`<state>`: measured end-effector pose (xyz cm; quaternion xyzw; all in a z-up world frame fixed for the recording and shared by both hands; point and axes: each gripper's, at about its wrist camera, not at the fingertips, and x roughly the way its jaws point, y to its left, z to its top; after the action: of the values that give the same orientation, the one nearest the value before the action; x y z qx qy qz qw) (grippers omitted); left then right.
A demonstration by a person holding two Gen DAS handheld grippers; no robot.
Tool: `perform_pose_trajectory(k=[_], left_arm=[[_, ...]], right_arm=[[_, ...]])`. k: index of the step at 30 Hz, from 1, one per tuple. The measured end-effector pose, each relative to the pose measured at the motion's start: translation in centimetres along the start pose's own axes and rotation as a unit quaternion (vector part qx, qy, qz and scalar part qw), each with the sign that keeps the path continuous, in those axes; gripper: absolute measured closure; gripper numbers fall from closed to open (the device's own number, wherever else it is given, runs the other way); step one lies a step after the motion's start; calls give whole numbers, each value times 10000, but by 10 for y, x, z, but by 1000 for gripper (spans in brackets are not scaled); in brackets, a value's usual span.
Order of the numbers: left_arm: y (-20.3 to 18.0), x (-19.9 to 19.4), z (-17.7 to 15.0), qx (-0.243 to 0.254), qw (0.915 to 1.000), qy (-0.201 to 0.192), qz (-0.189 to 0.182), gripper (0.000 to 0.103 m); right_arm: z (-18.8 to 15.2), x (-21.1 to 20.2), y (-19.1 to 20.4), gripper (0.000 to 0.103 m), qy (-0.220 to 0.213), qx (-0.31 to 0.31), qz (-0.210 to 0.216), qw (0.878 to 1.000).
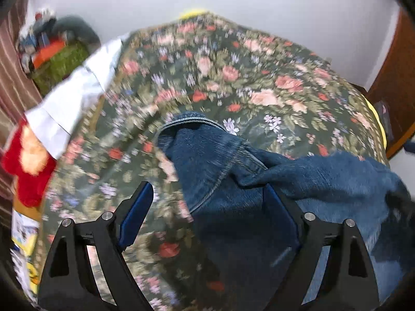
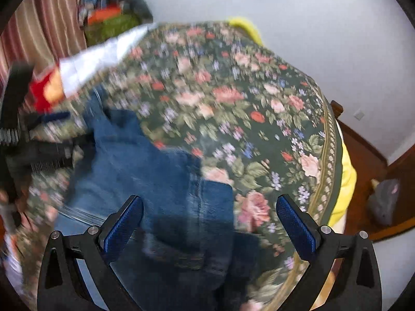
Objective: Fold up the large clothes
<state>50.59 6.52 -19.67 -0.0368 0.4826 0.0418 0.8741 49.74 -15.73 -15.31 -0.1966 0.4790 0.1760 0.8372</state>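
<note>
In the left wrist view, the left gripper (image 1: 208,194) stands spread wide above the floral bedspread (image 1: 233,77), pinching nothing; the blue jeans (image 1: 233,181) lie under it, running right, with open bedspread beyond. A white cloth (image 1: 77,98) and red item (image 1: 28,160) crowd the blurred left edge.

In the right wrist view, the right gripper (image 2: 210,208) is equally spread and empty over the jeans (image 2: 155,176). The bedspread's (image 2: 259,103) right edge drops close by; the left gripper (image 2: 39,140) shows blurred at far left.

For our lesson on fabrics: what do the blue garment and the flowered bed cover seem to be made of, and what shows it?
Blue garment: most likely denim, matte, with faded patches and stitched double seams. Flowered bed cover: seemingly a woven printed textile, matte, with roses on dark green; blur hides the weave.
</note>
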Motion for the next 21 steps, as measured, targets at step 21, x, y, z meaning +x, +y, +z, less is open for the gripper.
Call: perform_pose_trajectory(k=[21], left_arm=[[50, -26, -19, -562, 9977, 322, 203, 15]], right_arm=[[-56, -17, -47, 1, -20, 1100, 485, 9927]])
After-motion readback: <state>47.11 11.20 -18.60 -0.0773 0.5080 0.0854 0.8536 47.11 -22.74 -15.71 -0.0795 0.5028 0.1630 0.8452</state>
